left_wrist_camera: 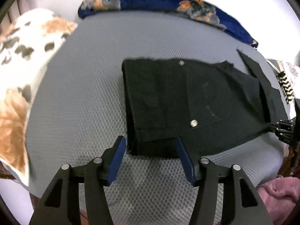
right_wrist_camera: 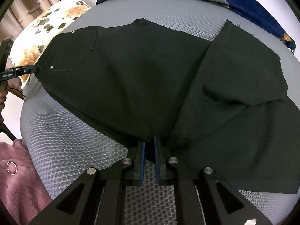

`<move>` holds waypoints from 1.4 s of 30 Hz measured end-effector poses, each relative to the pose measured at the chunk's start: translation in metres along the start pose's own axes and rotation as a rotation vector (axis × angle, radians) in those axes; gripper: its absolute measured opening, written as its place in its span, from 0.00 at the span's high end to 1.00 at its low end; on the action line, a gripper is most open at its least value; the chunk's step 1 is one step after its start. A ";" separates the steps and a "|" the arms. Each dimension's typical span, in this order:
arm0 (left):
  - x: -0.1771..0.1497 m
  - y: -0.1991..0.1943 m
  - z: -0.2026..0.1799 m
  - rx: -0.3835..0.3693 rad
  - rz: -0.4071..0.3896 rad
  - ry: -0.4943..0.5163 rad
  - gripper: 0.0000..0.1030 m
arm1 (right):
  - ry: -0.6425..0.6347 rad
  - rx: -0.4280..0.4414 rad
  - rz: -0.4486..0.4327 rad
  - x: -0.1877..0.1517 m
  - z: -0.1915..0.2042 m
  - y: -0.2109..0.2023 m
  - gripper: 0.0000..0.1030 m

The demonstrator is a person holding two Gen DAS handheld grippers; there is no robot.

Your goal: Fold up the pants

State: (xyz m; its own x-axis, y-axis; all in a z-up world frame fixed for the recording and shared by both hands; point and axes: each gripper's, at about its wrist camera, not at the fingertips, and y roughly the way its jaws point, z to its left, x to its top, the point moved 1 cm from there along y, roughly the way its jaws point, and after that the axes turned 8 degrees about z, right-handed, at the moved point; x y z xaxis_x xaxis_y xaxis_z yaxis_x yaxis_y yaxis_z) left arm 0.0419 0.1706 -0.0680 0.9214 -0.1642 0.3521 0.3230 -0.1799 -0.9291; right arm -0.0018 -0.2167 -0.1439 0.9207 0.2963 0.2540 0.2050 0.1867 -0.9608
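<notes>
On the grey mesh bed [left_wrist_camera: 78, 93], our right gripper [right_wrist_camera: 149, 140] pinches the near edge of the black pants [right_wrist_camera: 135, 78], whose long axis runs left-right, while our left gripper [left_wrist_camera: 151, 146], jaws apart, hovers at their near-left corner.

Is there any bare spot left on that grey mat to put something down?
Yes: bare grey mat lies between the black pants and the floral pillow, also up toward the blue blanket. The right side is crowded with pants held by the right gripper.
</notes>
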 end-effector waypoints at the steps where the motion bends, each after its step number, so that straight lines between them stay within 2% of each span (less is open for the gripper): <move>1: 0.003 -0.004 -0.006 -0.002 -0.020 0.014 0.44 | 0.001 0.011 0.001 0.000 0.000 -0.002 0.86; 2: 0.003 -0.009 -0.012 -0.006 -0.038 0.030 0.44 | 0.002 0.033 0.004 -0.001 0.000 -0.005 0.78; 5: 0.009 -0.019 -0.043 -0.060 -0.100 0.119 0.44 | 0.007 0.078 -0.027 -0.004 -0.001 -0.021 0.67; 8: 0.015 -0.014 -0.086 -0.160 -0.114 0.240 0.44 | 0.020 0.067 -0.063 -0.003 -0.006 -0.036 0.66; 12: 0.016 0.014 -0.156 -0.228 -0.072 0.446 0.44 | 0.095 0.034 -0.085 -0.003 -0.025 -0.046 0.65; 16: 0.016 0.034 -0.210 -0.283 -0.044 0.580 0.44 | 0.182 0.115 -0.068 -0.009 -0.039 -0.040 0.64; 18: 0.016 0.040 -0.228 -0.310 -0.033 0.618 0.44 | 0.198 0.118 -0.053 -0.010 -0.039 -0.032 0.64; 22: 0.019 0.054 -0.261 -0.333 -0.009 0.666 0.44 | 0.227 0.063 -0.018 -0.002 -0.038 -0.012 0.66; 24: 0.016 0.056 -0.272 -0.336 -0.009 0.687 0.44 | 0.236 0.045 -0.018 -0.001 -0.041 -0.010 0.85; 25: 0.015 0.058 -0.279 -0.339 -0.007 0.699 0.44 | 0.241 0.060 -0.018 0.000 -0.043 -0.011 0.90; 32: 0.007 0.071 -0.314 -0.389 0.019 0.762 0.44 | 0.334 0.158 -0.076 0.001 -0.058 -0.031 0.92; 37: 0.013 0.078 -0.325 -0.406 0.017 0.743 0.45 | 0.377 0.215 -0.093 0.001 -0.062 -0.037 0.92; 38: 0.016 0.078 -0.326 -0.417 0.013 0.733 0.51 | 0.381 0.219 -0.094 0.000 -0.062 -0.038 0.92; 39: 0.017 0.079 -0.327 -0.424 0.007 0.730 0.62 | 0.386 0.224 -0.096 -0.001 -0.063 -0.038 0.92; 40: 0.018 0.082 -0.328 -0.421 0.013 0.733 0.68 | 0.390 0.228 -0.096 -0.001 -0.063 -0.038 0.92; 42: 0.020 0.088 -0.332 -0.393 0.022 0.742 0.87 | 0.396 0.237 -0.088 -0.001 -0.064 -0.038 0.91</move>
State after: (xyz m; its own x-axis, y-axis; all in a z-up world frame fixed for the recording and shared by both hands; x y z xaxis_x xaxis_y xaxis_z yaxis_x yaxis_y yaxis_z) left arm 0.0168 -0.1703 -0.1051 0.5014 -0.7420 0.4450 0.0818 -0.4714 -0.8781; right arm 0.0107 -0.2837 -0.1148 0.9685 -0.1022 0.2271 0.2490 0.4179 -0.8737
